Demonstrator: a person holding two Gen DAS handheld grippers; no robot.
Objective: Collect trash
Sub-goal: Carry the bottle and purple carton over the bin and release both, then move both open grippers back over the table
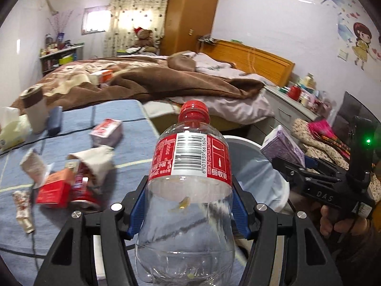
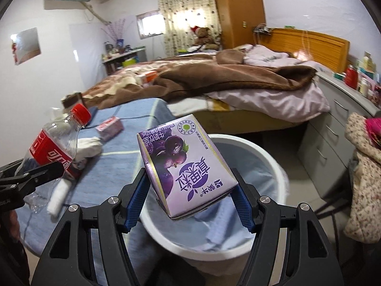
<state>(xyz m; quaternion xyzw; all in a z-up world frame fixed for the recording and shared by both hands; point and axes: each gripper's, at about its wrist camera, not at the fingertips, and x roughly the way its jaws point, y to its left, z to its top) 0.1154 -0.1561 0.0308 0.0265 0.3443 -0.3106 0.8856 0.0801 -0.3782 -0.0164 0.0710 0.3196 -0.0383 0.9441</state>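
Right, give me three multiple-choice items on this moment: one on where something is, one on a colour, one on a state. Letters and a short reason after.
1. Where is the purple carton held by the right gripper?
A. Above the white bin
B. On the bed
C. On the grey drawer unit

2. What colour is the cap of the plastic bottle?
A. Blue
B. Red
C. White

3. What state is the bottle in, as held by the left gripper?
A. Full of dark drink
B. Crushed flat
C. Nearly empty, cap on

Answers:
1 A: the bin's rim and liner show right behind and below the carton.
2 B: the cap matches the red label.
3 C: the clear body shows through to the gripper, with only traces inside, and it keeps its shape.
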